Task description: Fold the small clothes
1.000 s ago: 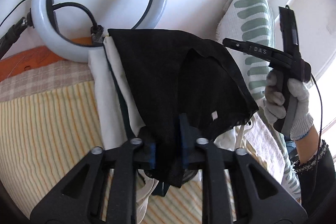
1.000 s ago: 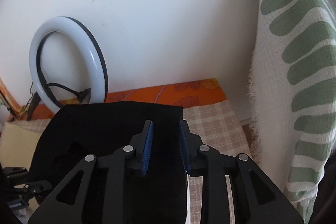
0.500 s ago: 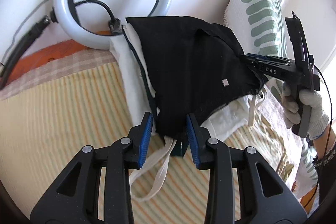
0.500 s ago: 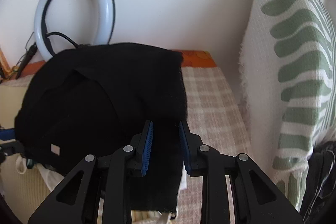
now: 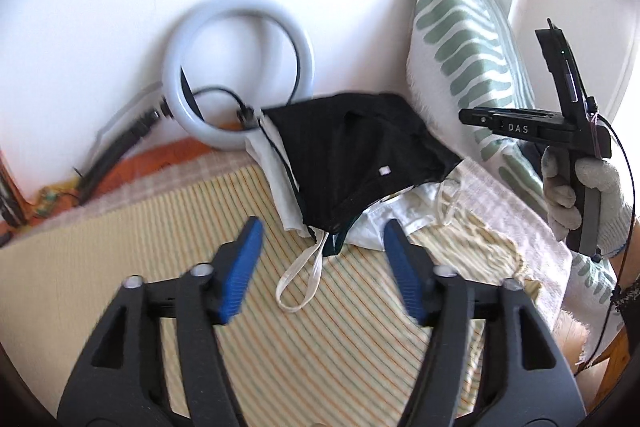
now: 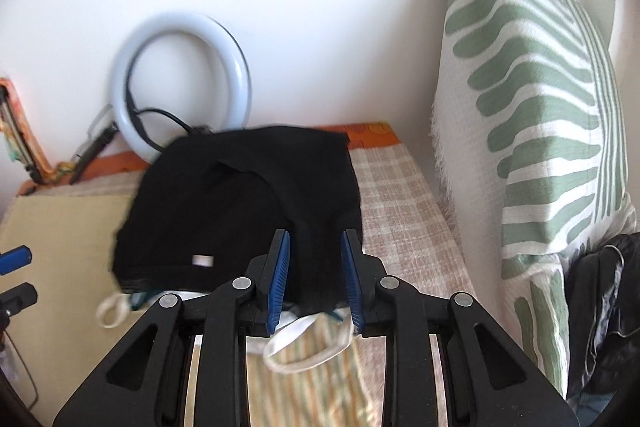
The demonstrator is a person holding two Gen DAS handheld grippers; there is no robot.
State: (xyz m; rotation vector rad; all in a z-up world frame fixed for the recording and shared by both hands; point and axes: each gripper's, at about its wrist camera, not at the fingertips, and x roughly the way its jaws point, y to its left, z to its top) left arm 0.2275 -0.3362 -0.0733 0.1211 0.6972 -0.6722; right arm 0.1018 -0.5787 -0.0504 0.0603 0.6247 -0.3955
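Left wrist – tool [image 5: 322,241] now wide, black garment [image 5: 352,155] released

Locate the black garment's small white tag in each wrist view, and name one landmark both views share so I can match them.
Left wrist view: the white tag sits centre-right on the black garment, beyond the open left tool.
Right wrist view: the tag lies lower left on the garment, left of the right tool.
Shared landmark: the ring light against the wall behind the garment.
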